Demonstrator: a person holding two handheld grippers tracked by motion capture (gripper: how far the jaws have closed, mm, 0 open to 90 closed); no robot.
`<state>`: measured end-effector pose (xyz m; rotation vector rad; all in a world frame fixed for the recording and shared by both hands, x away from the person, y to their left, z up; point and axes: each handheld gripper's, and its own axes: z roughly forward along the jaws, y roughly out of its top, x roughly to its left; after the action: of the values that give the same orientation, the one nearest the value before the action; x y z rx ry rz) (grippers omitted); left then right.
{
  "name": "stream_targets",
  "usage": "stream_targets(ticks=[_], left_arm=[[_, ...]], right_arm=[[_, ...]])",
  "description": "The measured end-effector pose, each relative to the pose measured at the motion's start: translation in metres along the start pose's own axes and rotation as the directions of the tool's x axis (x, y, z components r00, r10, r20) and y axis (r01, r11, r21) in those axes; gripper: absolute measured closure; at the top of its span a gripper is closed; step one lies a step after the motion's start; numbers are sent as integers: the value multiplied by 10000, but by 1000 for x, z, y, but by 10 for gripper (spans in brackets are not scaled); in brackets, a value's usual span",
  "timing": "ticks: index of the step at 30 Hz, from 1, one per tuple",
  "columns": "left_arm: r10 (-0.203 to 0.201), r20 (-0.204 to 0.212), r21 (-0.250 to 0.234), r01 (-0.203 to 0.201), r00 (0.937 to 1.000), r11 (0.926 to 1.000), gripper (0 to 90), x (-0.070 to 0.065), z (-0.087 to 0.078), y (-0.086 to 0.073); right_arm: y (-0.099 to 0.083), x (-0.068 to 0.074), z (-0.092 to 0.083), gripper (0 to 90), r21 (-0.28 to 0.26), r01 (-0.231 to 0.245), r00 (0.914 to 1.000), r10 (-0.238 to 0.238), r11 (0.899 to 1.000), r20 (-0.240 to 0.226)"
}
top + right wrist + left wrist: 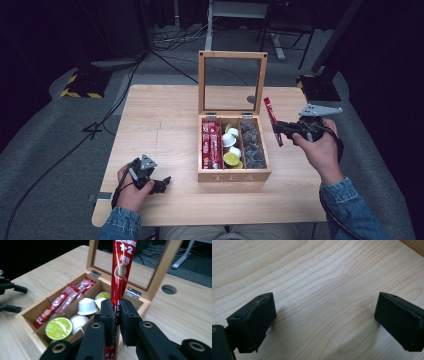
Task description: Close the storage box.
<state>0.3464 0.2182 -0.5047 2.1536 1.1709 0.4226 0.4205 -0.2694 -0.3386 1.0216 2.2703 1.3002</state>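
Note:
My right gripper (280, 131) is shut on a red coffee sachet (272, 120) and holds it upright just right of the open wooden tea box (234, 176). In the right gripper view the jaws (117, 315) pinch the sachet (122, 270) near its lower end, in front of the box (27, 315). The box's left compartment holds red sachets (211, 145), the middle one capsules (231, 147), the right one dark pieces (252, 145). My left gripper (162, 184) rests low over the table's front left, open, with bare wood between its jaws (324, 320).
The box's glass lid (232, 55) stands upright behind the compartments. A round cable hole (251, 99) sits in the table (160, 125) behind the box. Cables and stand legs lie on the floor beyond the table's far edge.

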Motion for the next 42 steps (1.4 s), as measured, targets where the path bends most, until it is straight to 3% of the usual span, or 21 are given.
stream_targets(ticks=[12,17,20,37,42], left_arm=[[-18,-4,-17,18,10000,10000,41,0,0,0],[-19,-4,-16,19,10000,10000,41,0,0,0],[-23,-5,-21,23,10000,10000,41,0,0,0],[-44,-28,-36,44,10000,10000,36,0,1,0],[-41,-32,-47,41,10000,10000,35,0,1,0]], right_arm=[[-46,-28,-8,819,-188,-628,9952,640,9978,745],[-55,-36,-9,819,-54,-594,9921,596,9982,1107],[-60,-39,-8,819,117,-561,9905,542,9984,1260],[-97,-70,9,818,870,-1343,9729,1147,9871,2009],[-106,-75,16,819,1240,-1383,9702,1093,9826,2162]])
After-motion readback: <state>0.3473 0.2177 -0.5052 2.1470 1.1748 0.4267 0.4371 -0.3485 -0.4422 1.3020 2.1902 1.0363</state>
